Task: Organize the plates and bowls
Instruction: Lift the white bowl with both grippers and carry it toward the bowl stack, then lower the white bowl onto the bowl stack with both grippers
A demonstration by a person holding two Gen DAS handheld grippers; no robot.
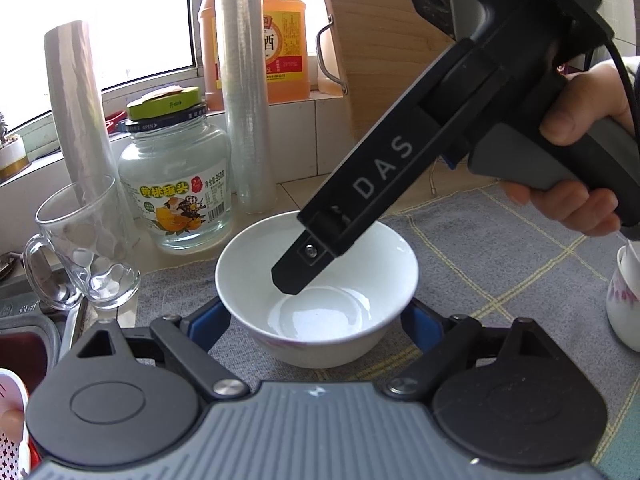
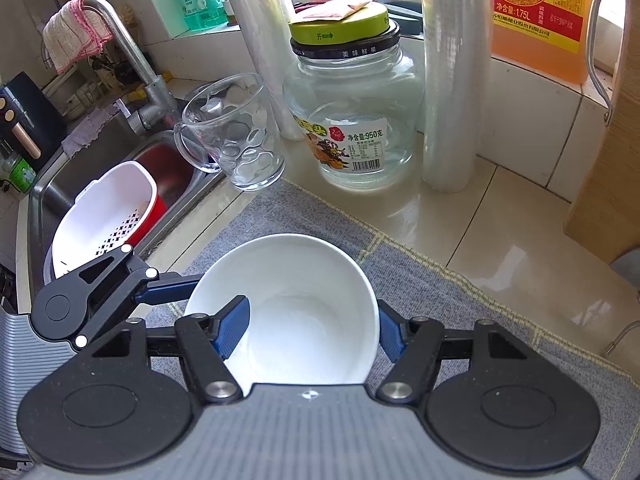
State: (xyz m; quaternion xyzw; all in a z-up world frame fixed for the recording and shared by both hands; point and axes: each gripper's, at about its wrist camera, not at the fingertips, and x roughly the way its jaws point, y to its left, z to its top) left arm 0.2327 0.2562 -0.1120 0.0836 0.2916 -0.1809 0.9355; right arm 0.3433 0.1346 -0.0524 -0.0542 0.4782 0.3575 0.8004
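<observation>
White bowl (image 2: 292, 312) sits on the grey cloth (image 2: 460, 300) on the table, near the sink (image 2: 100, 168). The right gripper (image 2: 312, 330) has its jaws clamped on the bowl's wall, one blue pad inside and the other outside the rim. The left gripper (image 1: 316, 320) straddles the bowl with its jaws wide; can't tell if its pads touch the sides. Glass mug (image 2: 232, 132) and jar (image 2: 352, 120) stand just behind the bowl, with another cup (image 1: 624, 292) off to the right.
</observation>
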